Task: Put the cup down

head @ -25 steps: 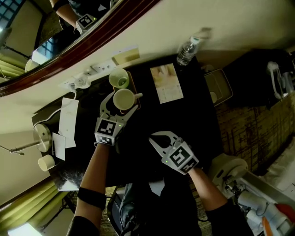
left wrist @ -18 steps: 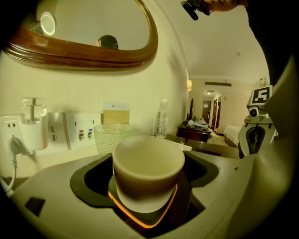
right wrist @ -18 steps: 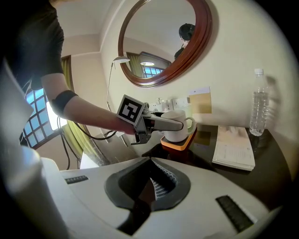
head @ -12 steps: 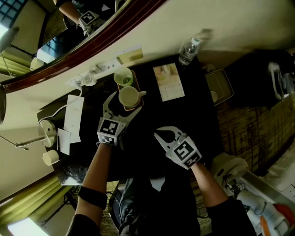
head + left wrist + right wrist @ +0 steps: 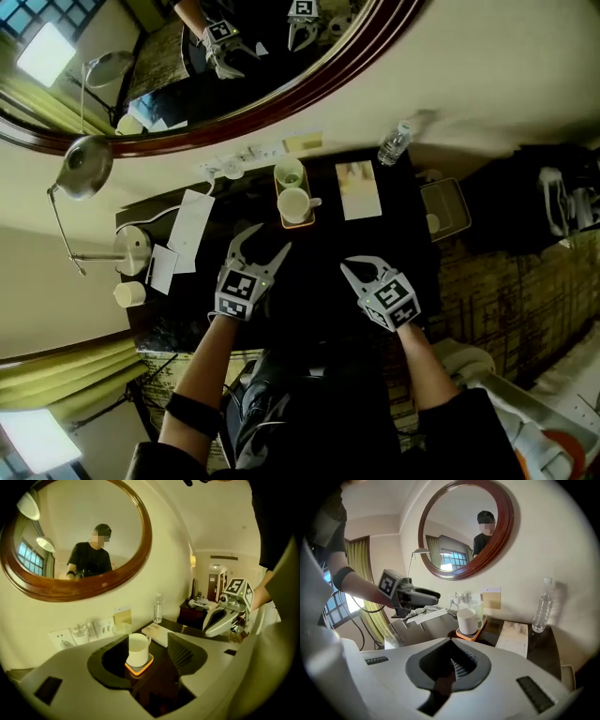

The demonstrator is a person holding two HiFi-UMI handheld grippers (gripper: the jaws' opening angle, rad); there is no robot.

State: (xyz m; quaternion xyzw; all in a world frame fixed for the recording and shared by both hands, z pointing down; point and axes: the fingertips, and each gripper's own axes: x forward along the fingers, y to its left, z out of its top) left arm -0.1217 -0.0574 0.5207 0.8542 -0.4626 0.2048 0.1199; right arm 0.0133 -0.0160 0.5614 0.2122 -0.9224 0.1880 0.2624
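Two grippers, both empty, over the dark desk [image 5: 328, 246]: your left gripper [image 5: 265, 239] has its jaws apart, just been closing on nothing; your right gripper [image 5: 359, 269] has its jaws together. The white cup [image 5: 294, 203] stands upright on one orange tray [image 5: 309, 222], well ahead of both, with a second, greenish cup [image 5: 289, 172] just behind it. Nearby are one water bottle [image 5: 393, 145], one booklet [image 5: 358, 189] and one desk lamp [image 5: 84, 167]. An oval mirror [image 5: 281, 105] hangs on the cream wall.

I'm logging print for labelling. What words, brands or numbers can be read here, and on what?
None can be read.
Water bottle: label too small.
Booklet: print blurred.
Paper sheets: too small.
Wall card: blurred.
Marker cubes: square patterns only, no letters.
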